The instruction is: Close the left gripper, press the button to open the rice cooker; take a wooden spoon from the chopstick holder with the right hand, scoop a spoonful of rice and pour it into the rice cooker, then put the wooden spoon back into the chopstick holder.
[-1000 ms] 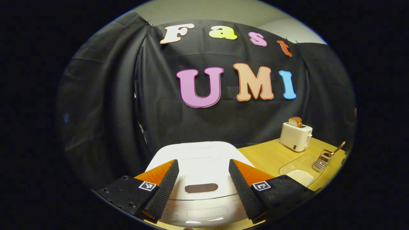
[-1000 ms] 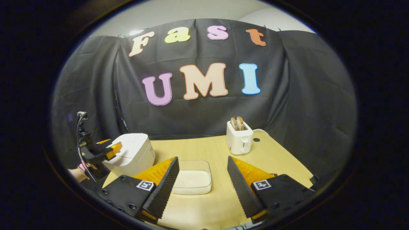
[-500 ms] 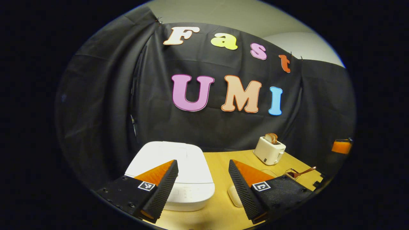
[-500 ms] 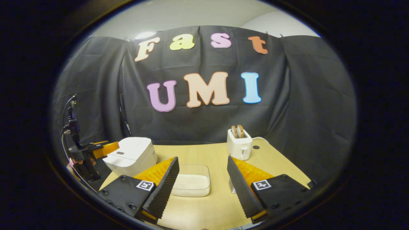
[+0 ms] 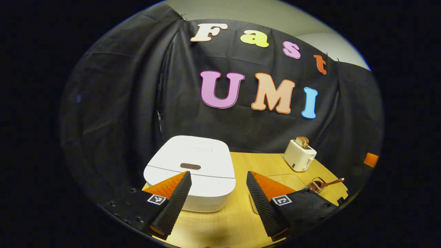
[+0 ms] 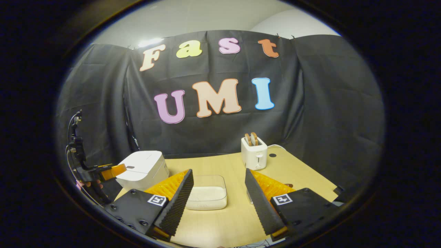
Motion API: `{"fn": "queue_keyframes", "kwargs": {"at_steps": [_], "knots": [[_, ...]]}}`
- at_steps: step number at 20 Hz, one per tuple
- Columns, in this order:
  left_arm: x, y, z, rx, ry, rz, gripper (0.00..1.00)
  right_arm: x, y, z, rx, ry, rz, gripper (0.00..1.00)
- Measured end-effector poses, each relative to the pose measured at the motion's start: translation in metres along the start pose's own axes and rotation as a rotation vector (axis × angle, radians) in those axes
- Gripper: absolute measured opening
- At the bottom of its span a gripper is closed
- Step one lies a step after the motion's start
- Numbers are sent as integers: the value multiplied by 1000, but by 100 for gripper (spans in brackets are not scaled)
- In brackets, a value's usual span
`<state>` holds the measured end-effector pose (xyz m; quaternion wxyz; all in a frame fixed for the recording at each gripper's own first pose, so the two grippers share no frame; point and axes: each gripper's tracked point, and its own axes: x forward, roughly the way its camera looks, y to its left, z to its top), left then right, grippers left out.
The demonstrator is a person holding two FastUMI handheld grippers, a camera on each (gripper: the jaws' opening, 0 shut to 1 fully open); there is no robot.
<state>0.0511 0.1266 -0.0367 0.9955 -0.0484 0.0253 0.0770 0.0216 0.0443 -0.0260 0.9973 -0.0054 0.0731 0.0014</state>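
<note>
Now left claw [image 5: 217, 203] hovers wide open before the shut rice cooker [image 5: 191, 170].

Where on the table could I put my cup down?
Bare table lies between the rice cooker and the toaster, behind the rice tub. It is more crowded by the chopstick holder.

Smooth white rice cooker [image 5: 193, 170], apparently plastic, on matt wood-look table [image 6: 220, 220].
</note>
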Motion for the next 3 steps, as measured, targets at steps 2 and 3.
{"fn": "queue_keyframes", "kwargs": {"at_steps": [2, 3], "knots": [[0, -3, 0, 9, -1, -12, 95, 0, -1, -1, 4, -1, -8, 96], [-2, -5, 0, 5, -3, -19, 95, -1, -1, -2, 8, 0, -12, 96]]}}
